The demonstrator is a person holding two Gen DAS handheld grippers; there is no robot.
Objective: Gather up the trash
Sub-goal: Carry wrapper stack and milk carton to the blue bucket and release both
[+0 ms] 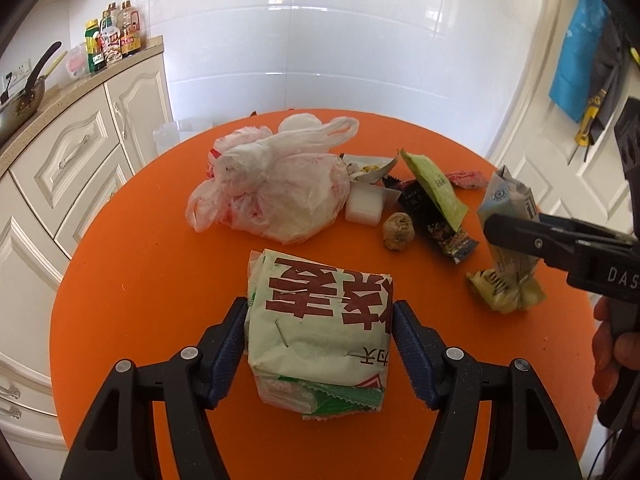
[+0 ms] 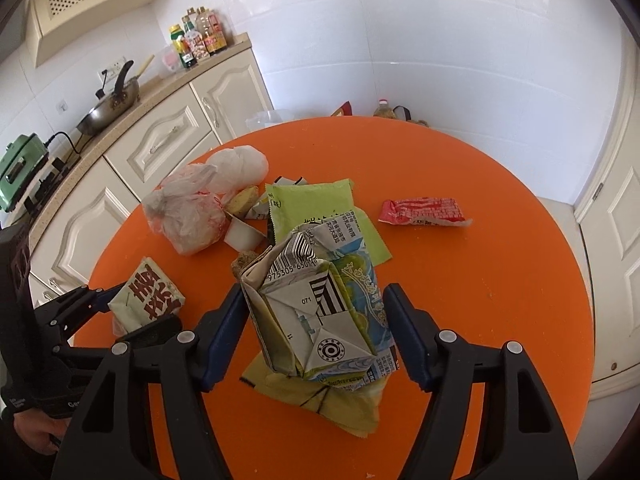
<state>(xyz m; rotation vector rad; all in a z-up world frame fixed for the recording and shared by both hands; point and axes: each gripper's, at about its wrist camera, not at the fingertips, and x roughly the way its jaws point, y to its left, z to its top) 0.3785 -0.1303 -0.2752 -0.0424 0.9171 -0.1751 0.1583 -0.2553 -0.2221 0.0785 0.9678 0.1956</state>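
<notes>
Hand (image 1: 610, 344) cut off at edge

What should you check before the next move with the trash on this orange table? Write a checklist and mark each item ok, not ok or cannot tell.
1. Stapled packet centred between the left gripper jaws: ok.
2. Left pads pressing on the packet: cannot tell.
3. Folded carton clamped by the right gripper: ok.
4. Yellow wrapper beneath the carton free of it: cannot tell.
5. Trash bin in view: not ok, neither view shows one.
6. Table bare near both grippers: ok.
</notes>
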